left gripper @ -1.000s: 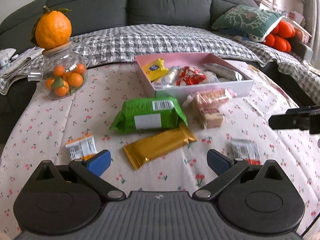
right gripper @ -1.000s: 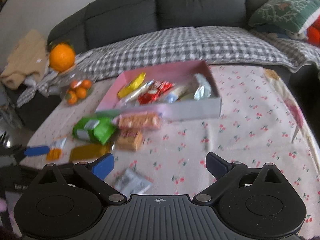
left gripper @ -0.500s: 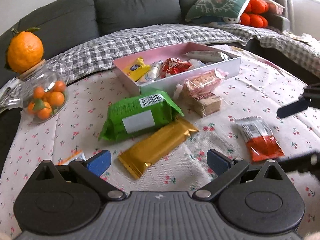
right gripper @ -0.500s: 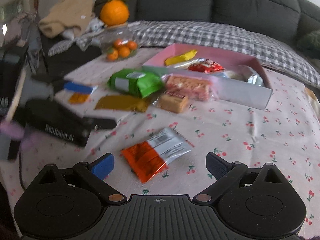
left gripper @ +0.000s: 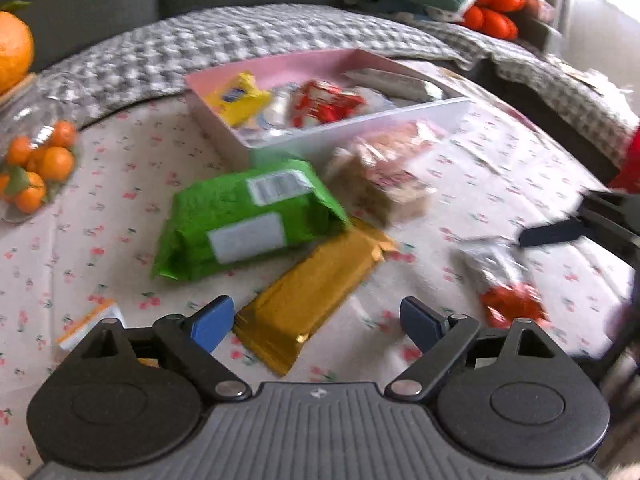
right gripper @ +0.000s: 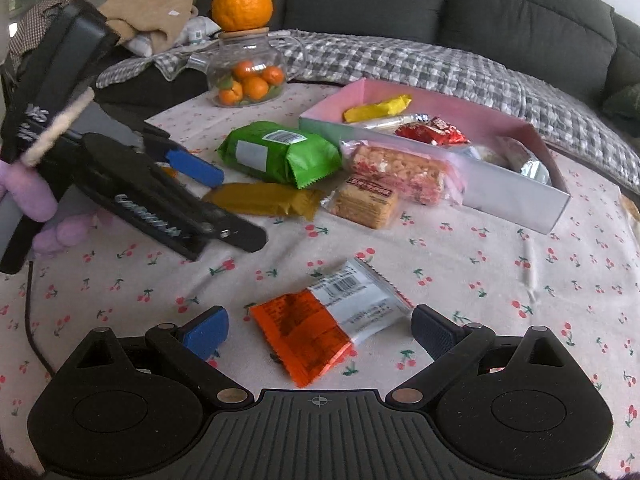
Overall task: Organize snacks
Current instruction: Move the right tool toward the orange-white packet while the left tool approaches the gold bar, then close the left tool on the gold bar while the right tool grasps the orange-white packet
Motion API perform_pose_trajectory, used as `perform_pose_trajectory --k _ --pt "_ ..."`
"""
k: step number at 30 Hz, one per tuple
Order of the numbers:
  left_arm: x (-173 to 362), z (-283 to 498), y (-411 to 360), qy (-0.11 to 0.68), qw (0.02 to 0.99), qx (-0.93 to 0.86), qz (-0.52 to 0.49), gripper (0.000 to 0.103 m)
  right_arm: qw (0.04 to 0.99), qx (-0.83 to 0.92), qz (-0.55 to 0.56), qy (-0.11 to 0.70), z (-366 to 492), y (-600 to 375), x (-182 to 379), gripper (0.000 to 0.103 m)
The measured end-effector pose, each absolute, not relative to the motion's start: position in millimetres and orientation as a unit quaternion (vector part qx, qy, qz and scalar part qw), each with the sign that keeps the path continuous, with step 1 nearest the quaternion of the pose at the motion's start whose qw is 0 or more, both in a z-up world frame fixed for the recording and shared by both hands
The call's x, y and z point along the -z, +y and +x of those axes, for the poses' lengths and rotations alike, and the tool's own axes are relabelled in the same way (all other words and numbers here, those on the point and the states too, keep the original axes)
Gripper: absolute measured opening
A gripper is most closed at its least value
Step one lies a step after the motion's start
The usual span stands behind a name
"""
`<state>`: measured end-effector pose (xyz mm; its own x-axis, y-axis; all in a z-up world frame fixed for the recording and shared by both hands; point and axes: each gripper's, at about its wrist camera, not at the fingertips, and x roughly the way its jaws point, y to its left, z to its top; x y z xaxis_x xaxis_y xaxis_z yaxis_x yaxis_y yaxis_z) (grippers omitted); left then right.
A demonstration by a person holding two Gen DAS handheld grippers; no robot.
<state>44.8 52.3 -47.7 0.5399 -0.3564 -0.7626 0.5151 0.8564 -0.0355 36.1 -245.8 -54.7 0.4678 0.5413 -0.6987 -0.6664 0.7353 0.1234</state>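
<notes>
A gold bar (left gripper: 316, 294) lies on the cherry-print cloth, its near end between the blue pads of my left gripper (left gripper: 316, 322). Those jaws are closing and the pads stand clear of the wrapper. Behind it lie a green packet (left gripper: 244, 216) and a pink-white biscuit pack (left gripper: 384, 168). In the right wrist view an orange-and-white packet (right gripper: 328, 316) lies between the pads of my right gripper (right gripper: 320, 330), which is open and apart from it. The pink box (right gripper: 516, 196) holds several snacks.
A glass jar (right gripper: 250, 72) of small oranges with a big orange (right gripper: 242, 4) on top stands at the far left. A small orange-white sachet (left gripper: 90, 320) lies by my left gripper. A grey sofa with a checked blanket (right gripper: 400, 64) runs behind the table.
Both grippers have sunk toward the table and rolled. The gold bar now reaches between the left pads, which have drawn closer. The orange-and-white packet has come between the right pads.
</notes>
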Motion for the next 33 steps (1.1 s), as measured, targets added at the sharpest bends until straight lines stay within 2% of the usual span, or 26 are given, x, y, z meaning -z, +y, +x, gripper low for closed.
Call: perform_pose_trajectory --k 7,14,20,26,28,33 --pt "42 22 39 0.427 0.837 0.325 0.105 0.088 0.867 -0.297 -0.057 0.395 56 -281 62 0.103" --pt "41 25 35 0.421 0.852 0.297 0.092 0.087 0.866 -0.284 -0.034 0.411 62 -292 63 0.103" --pt "43 31 30 0.411 0.871 0.252 0.094 0.073 0.855 -0.324 -0.067 0.398 54 -265 61 0.103" --pt "42 33 17 0.401 0.878 0.244 0.099 0.064 0.863 -0.299 -0.049 0.404 70 -258 63 0.103" --pt "42 35 15 0.400 0.880 0.238 0.095 0.057 0.864 -0.292 -0.046 0.407 75 -258 63 0.103" --pt "40 38 13 0.408 0.882 0.224 0.081 0.047 0.864 -0.285 -0.045 0.411 80 -260 64 0.103"
